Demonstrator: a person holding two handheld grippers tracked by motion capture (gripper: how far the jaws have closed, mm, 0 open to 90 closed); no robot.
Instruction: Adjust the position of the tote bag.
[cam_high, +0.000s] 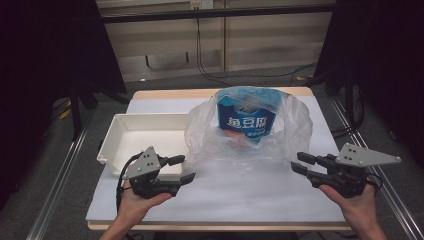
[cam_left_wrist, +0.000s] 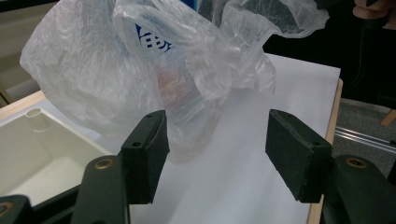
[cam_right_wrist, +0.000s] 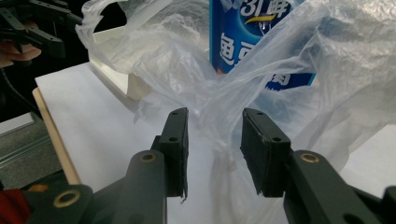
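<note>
Both grippers stand open, gripping nothing: left gripper (cam_high: 182, 169), right gripper (cam_high: 301, 163). Between them sits the clear plastic bag (cam_high: 250, 132) holding a blue packet (cam_high: 246, 117).

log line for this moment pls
left gripper open | right gripper open | blue packet in plastic bag | tray beside

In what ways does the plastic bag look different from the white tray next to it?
The plastic bag is thin, see-through and crumpled, while the white tray is opaque, stiff and smooth. The bag holds a blue packet standing upright; the tray has nothing in it. The bag rises tall, but the tray sits low and flat. Both rest on the same white table, side by side.
</note>
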